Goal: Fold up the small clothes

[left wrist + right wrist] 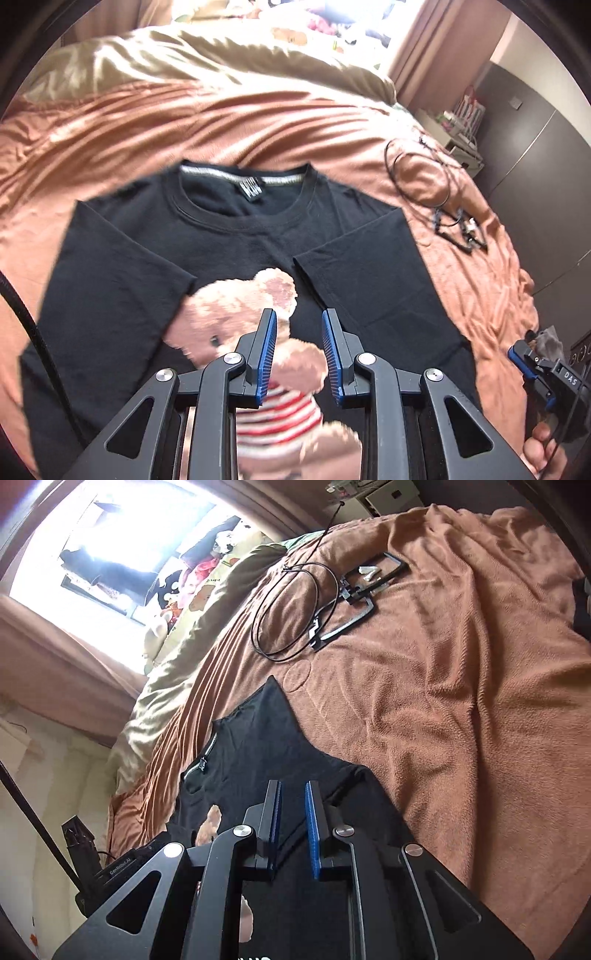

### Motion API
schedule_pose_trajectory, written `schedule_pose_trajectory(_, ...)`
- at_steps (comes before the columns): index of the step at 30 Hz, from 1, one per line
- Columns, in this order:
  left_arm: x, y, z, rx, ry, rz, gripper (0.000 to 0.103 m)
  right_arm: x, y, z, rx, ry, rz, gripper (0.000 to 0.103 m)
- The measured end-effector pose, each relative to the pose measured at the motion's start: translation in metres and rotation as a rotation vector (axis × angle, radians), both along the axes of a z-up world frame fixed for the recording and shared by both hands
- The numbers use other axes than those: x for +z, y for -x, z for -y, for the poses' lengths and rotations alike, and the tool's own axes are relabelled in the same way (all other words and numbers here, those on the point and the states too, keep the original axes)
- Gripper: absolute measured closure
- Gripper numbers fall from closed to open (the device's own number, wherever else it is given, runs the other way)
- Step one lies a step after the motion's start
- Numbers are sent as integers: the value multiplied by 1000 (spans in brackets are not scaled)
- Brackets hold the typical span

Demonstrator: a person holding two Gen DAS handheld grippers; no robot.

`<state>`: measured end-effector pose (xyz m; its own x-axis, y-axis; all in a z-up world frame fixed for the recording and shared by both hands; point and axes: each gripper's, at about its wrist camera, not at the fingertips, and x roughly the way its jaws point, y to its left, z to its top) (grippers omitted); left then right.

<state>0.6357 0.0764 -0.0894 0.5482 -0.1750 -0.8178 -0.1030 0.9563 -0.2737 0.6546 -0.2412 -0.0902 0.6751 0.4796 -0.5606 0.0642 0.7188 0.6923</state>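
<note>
A small black T-shirt (240, 240) with a teddy bear print (258, 317) lies face up on the brown blanket, collar toward the far side. Both short sleeves are folded inward over the chest. My left gripper (299, 321) hovers open above the bear print, nothing between its blue pads. In the left wrist view the right gripper (532, 363) shows at the right edge, held by a hand. My right gripper (293, 794) is open over the shirt (258, 746), above its right side, and holds nothing.
A brown blanket (461, 686) covers the bed. A coiled black cable (288, 609) and a black frame-like device (362, 594) lie on it beyond the shirt's right shoulder. An olive duvet (184, 62) is bunched at the far side. Dark cabinets (546, 166) stand to the right.
</note>
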Motion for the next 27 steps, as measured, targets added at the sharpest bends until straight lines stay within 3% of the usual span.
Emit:
schedule_pose_trajectory(9, 80, 79, -33, 50, -2, 73, 76, 60, 71, 14, 29, 141, 15, 88)
schedule_pose_trajectory(12, 104, 111, -46, 78, 17, 98, 76, 80, 95, 12, 51, 186, 22, 73)
schedule_pose_trajectory(14, 117, 127, -52, 88, 19, 110, 76, 94, 110, 13, 56, 210, 34, 53)
schedule_pose_trajectory(17, 138, 159, -62, 111, 23, 134, 76, 115, 136, 13, 69, 255, 59, 35)
schedule_pose_trajectory(20, 152, 186, -69, 135, 34, 157, 61, 131, 158, 10, 102, 296, 74, 23)
schedule_pose_trajectory(22, 165, 208, -75, 159, 35, 184, 43, 142, 175, 7, 124, 338, 81, 17)
schedule_pose_trajectory(27, 188, 259, -83, 187, 9, 219, 23, 163, 210, 5, 157, 408, 114, 5)
